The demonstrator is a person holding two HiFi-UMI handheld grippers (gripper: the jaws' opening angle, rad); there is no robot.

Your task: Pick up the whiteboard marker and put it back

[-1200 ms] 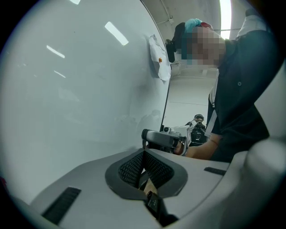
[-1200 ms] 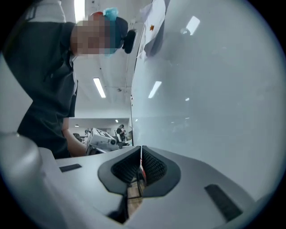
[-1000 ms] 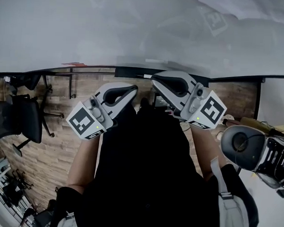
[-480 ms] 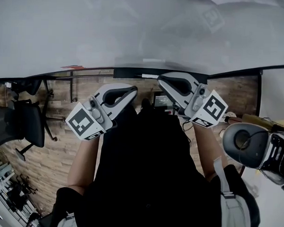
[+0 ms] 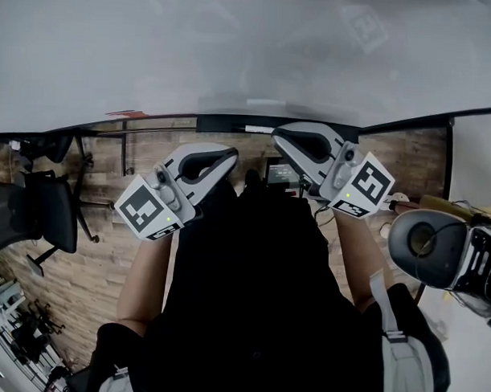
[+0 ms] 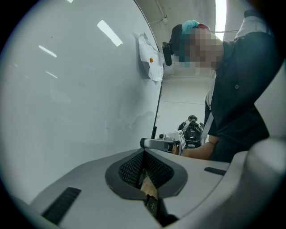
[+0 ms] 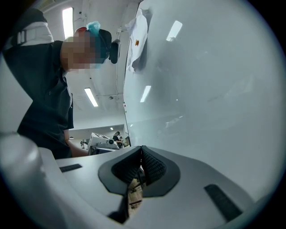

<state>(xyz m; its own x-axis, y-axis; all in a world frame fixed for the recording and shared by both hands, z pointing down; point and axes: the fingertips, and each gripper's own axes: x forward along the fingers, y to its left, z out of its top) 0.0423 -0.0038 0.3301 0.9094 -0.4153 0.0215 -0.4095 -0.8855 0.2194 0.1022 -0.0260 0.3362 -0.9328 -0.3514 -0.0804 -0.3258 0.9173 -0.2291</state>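
Left tool (image 5: pixel 221 156), right tool (image 5: pixel 282 137) (each pressed together, empty) hover by the whiteboard (image 5: pixel 234 54), near its lower edge.

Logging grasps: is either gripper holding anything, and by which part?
Nothing is held: the left gripper and the right gripper both have their jaws shut together with nothing between them.

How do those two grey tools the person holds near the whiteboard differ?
The left gripper sits lower in the head view; the right gripper is held slightly higher. The left gripper slants up to the right, the right gripper up to the left, tips turned toward each other. Shared: both are shut, holding nothing, close to the whiteboard.
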